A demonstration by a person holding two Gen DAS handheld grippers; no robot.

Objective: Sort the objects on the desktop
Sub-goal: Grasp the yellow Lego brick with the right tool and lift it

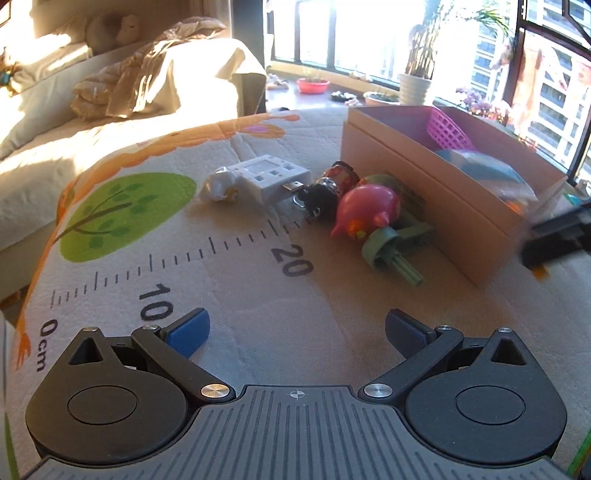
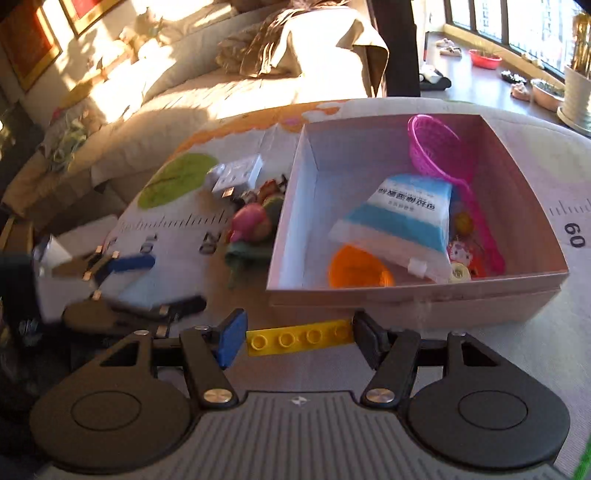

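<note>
Clamping one yellow brick [image 2: 299, 341] in right fingers [image 2: 232, 338] | left fingers [image 1: 188, 332] apart | one box [image 2: 517, 295]

Low warm sunlight through blown-out windows [image 1: 369, 33], long shadows, fisheye bending at edges, motion blur lower left

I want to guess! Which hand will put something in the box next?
Probably the right. Its tool already grips the yellow brick just in front of the box. The left tool is open, holding nothing, back from the toys.
</note>
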